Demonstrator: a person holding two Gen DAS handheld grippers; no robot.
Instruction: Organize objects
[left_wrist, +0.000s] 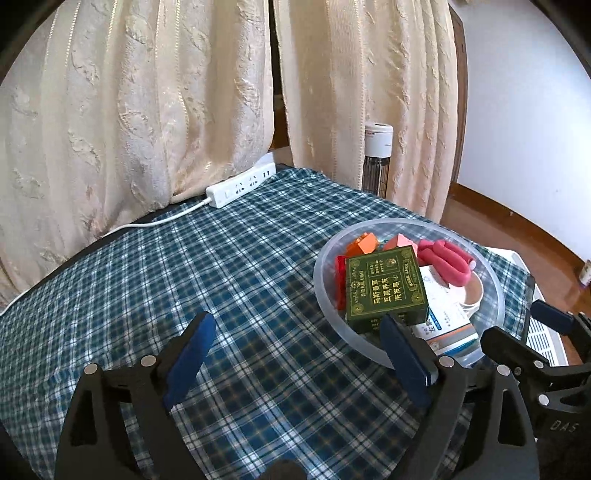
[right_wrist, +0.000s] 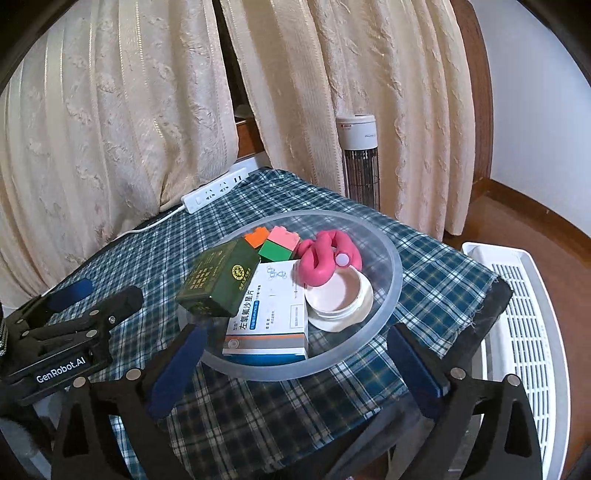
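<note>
Hovering with both grippers wide open and empty, just in front of the filled bowl.

From the right gripper (right_wrist: 295, 354) outward, the near rim of the clear bowl (right_wrist: 397, 266) lies straight ahead between its spread fingers, so this hand is the nearer one. The left gripper (left_wrist: 295, 343) has only checked cloth (left_wrist: 221, 258) between its fingers; the bowl lies to its right, behind its right finger. Inside the bowl, the green box (right_wrist: 218, 282) leans on the white medicine box (right_wrist: 269, 314), its long axis pointing away to the right. Pink clip (right_wrist: 325, 262), white lid (right_wrist: 341, 299) and coloured blocks (right_wrist: 277, 242) lie further back.
</note>
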